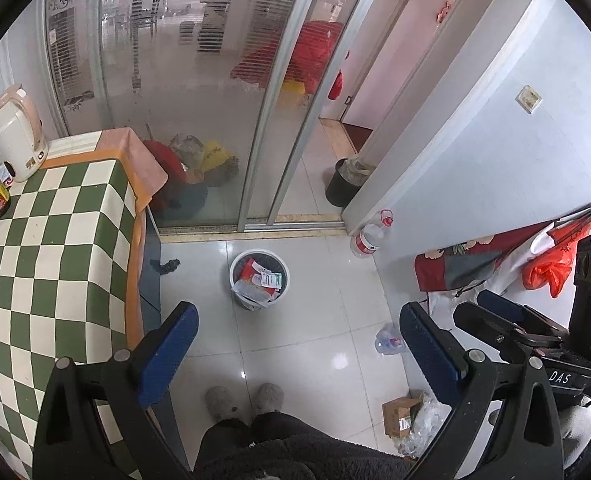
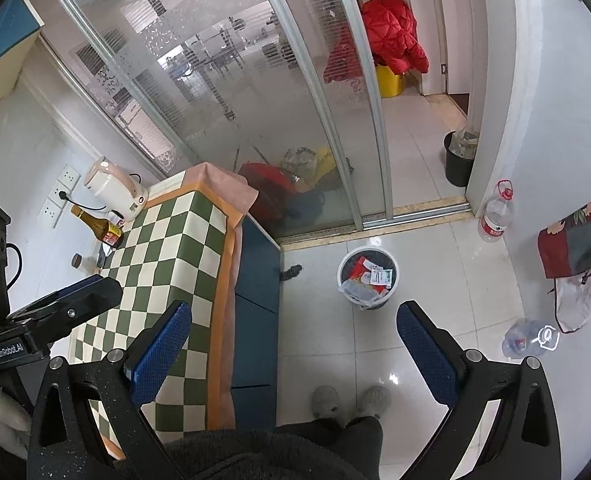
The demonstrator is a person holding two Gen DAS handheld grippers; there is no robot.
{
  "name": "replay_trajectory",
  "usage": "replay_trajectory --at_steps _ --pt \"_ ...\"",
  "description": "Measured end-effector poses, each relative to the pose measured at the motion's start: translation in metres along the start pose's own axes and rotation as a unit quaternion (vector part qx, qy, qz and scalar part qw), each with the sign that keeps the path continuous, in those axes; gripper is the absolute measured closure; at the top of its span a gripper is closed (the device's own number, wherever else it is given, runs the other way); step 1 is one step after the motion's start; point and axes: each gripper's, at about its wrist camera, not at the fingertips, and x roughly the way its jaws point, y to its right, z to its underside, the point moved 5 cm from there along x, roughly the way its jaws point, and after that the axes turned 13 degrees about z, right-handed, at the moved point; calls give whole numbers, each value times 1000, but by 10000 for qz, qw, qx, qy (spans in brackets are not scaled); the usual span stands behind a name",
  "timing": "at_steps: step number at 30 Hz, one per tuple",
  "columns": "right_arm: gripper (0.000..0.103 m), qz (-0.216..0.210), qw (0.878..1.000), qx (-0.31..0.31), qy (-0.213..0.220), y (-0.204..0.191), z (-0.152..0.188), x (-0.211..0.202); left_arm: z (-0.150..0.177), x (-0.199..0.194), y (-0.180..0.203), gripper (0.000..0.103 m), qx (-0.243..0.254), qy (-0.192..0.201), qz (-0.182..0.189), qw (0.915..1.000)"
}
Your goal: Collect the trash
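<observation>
Blue rubber pads line both tools, and each pair of fingers stands spread wide with nothing between them. The left gripper (image 1: 297, 350) hangs over the pale tiled floor (image 1: 303, 328), with the person's grey slippers (image 1: 244, 400) directly beneath its gap. Just outside its right finger lie a crushed clear bottle (image 1: 389, 340) and, nearer the camera, a small cardboard box (image 1: 401, 414) beside crumpled clear plastic (image 1: 423, 428). The right gripper (image 2: 294, 344) is held beside it at the same height; its left finger overlaps the edge of the green-and-cream checked tablecloth (image 2: 175, 248), and the crushed bottle lies on the floor beyond its right finger.

Ahead of both tools, well apart from the fingertips, stands the white trash bin (image 1: 260, 282), already holding red and white wrappers. Further out to the right, an upright water bottle (image 2: 497, 216) stands against the wall. To the left, on the table, sit a brown glass bottle (image 2: 99, 226) and a cream kettle (image 2: 113, 188). Beyond the bin runs the frosted sliding door (image 1: 199, 92), and a black bucket (image 1: 341, 182) stands past its open side.
</observation>
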Motion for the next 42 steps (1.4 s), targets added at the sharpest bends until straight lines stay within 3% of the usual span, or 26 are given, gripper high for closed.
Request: replay_trajectory --at_steps 42 --pt "0 -51 9997 246 -34 16 11 -7 9 11 15 0 138 -210 368 9990"
